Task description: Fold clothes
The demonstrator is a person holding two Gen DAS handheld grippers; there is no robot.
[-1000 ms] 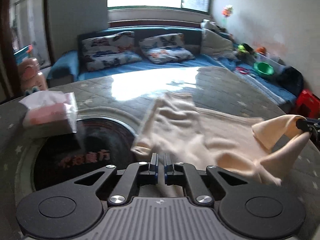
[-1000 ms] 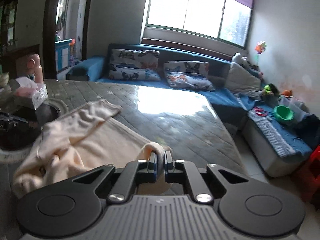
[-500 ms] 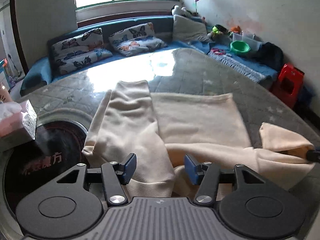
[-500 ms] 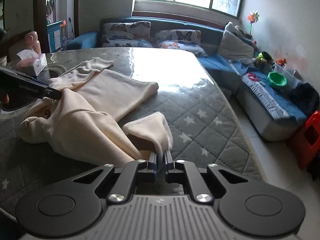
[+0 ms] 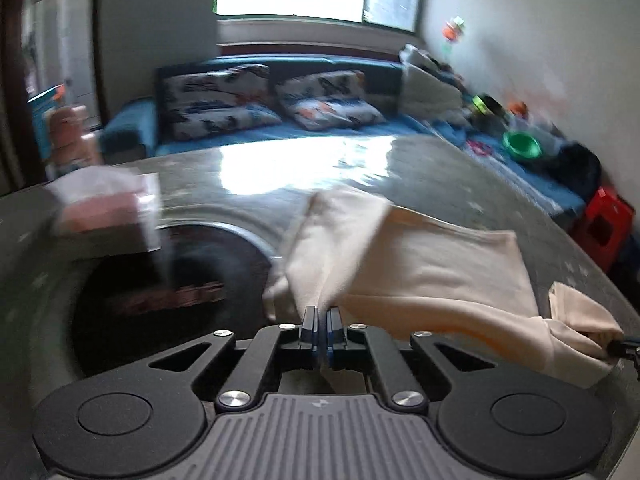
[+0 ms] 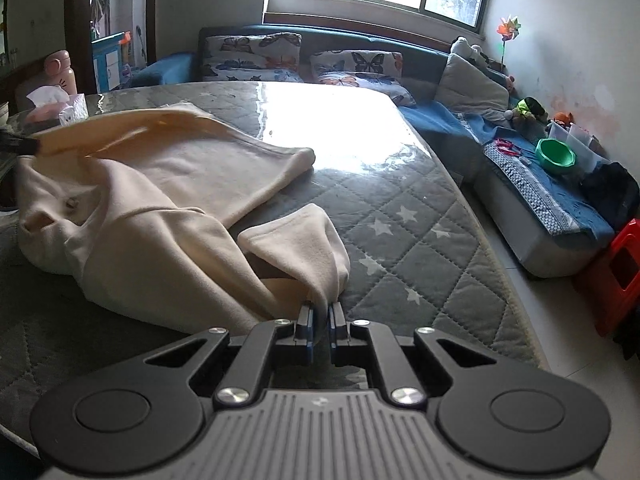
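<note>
Cream garment (image 6: 168, 184) lies spread near the desk's (image 6: 400, 216) near edge. Left tool (image 5: 321, 334) pinches a sleeve; right tool (image 6: 320, 330) pinches the other. Sleeve-folding seems underway; next, carry both inward over the body.

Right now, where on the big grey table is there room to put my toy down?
The starry quilted table cover lies bare between the cream garment and the table's edge toward the blue sofa, sunny patch included. It is crowded on the other side: the garment spreads there, with the tissue box and pink bottle beyond it. Both grippers pinch the garment.
</note>
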